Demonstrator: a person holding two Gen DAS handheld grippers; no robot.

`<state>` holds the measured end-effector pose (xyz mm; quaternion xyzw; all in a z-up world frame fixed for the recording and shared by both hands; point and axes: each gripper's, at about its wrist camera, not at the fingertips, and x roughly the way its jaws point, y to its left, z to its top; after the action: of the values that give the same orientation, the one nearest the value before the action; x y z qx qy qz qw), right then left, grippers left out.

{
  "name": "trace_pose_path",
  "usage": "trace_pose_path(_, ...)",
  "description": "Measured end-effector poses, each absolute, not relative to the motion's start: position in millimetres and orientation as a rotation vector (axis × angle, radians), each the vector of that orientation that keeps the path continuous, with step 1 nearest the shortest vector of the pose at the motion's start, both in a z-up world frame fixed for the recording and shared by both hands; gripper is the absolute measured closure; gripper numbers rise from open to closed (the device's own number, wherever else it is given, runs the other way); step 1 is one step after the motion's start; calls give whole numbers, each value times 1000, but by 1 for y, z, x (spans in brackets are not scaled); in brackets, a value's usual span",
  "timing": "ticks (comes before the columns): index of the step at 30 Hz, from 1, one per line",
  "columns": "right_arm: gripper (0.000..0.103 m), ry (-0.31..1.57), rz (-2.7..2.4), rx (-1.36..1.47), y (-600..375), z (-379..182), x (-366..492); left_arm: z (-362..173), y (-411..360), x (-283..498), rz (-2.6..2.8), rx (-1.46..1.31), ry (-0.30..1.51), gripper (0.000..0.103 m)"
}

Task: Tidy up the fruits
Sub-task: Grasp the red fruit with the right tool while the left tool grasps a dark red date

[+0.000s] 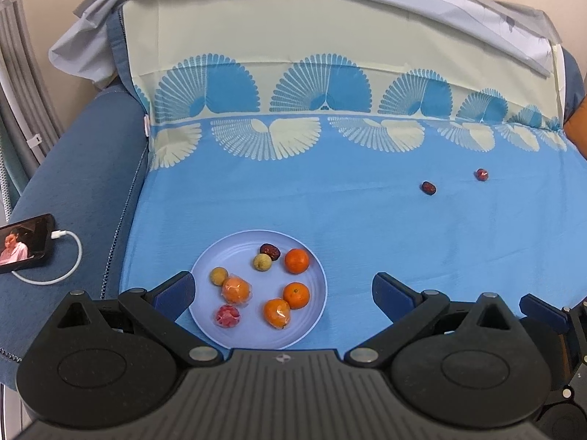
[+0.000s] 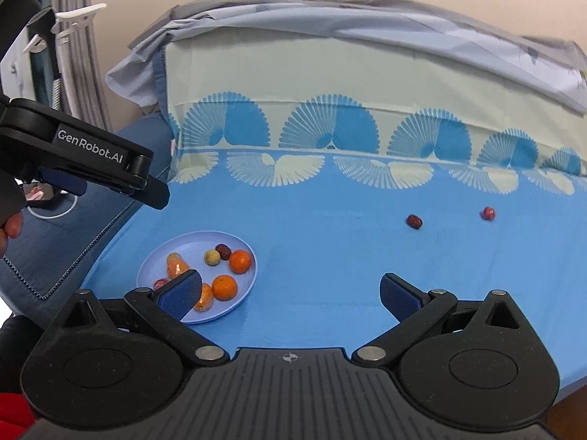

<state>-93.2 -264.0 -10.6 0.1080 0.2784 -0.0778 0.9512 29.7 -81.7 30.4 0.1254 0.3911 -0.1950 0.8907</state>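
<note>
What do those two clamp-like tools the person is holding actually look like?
Each is matte black plastic: a ribbed base, two round discs and hinged link arms with silver pins. The left gripper and right gripper both end in dark blue textured fingers. Seen in the right wrist view, the left one's side reads "GenRobot.AI" in white. No cables show on either.

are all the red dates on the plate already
No, only one red date lies on the plate; two more sit out on the blue cloth.
</note>
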Motion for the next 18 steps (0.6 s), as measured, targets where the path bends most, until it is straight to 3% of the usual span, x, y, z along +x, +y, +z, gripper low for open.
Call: trace_pose_path(18,1,571,-415,354,-390,-42,-72,-5,-208,70,-519,335,867,0)
